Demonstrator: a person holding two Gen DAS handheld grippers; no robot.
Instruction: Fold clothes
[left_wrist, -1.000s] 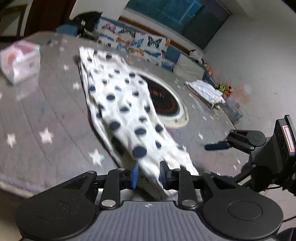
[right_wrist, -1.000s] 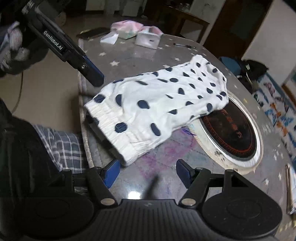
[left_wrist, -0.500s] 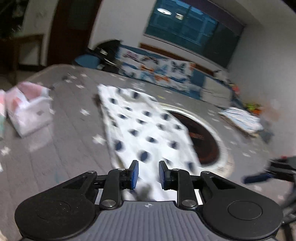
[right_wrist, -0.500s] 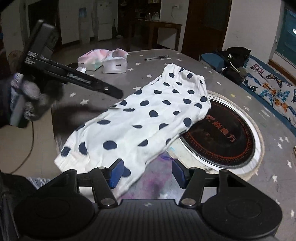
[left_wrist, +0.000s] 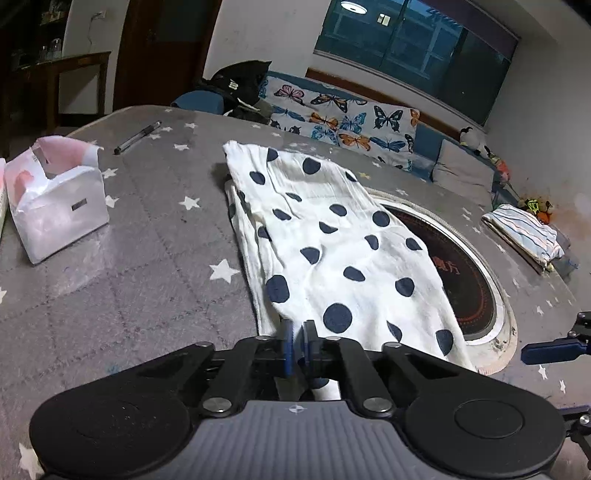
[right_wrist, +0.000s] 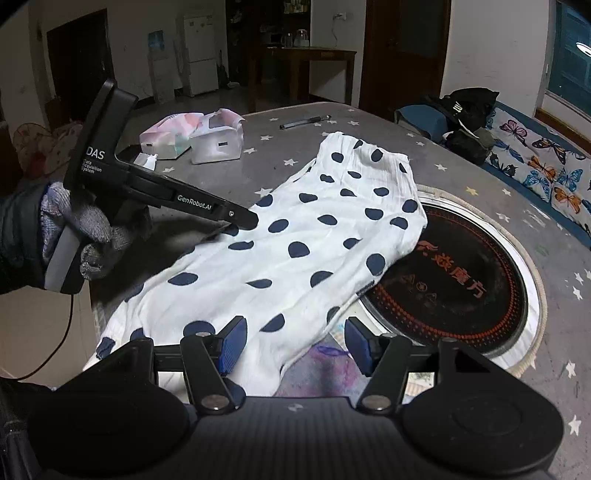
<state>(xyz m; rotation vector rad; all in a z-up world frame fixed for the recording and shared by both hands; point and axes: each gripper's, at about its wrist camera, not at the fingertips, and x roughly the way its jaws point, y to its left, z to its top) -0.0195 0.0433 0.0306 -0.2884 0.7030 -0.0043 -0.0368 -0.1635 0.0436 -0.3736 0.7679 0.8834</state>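
A white garment with dark blue dots (left_wrist: 332, 243) lies stretched across the grey starred table, its far end near the table's middle, also in the right wrist view (right_wrist: 314, 251). My left gripper (left_wrist: 298, 339) is shut on the garment's near edge. In the right wrist view the left gripper (right_wrist: 236, 218) rests on the garment's left side. My right gripper (right_wrist: 293, 343) is open, its fingers straddling the garment's near hem just above the cloth. Its blue fingertip (left_wrist: 550, 349) shows at the right edge of the left wrist view.
A round black induction plate (left_wrist: 465, 280) is set into the table, partly under the garment. A white tissue pack (left_wrist: 55, 206) and a pen (left_wrist: 136, 137) lie at the left. A folded striped cloth (left_wrist: 524, 232) sits at the far right. A butterfly-print sofa stands behind.
My left gripper has closed from a narrow gap onto the garment's near edge and pulled it flat on the table. My right gripper has come down over the near hem, still open.
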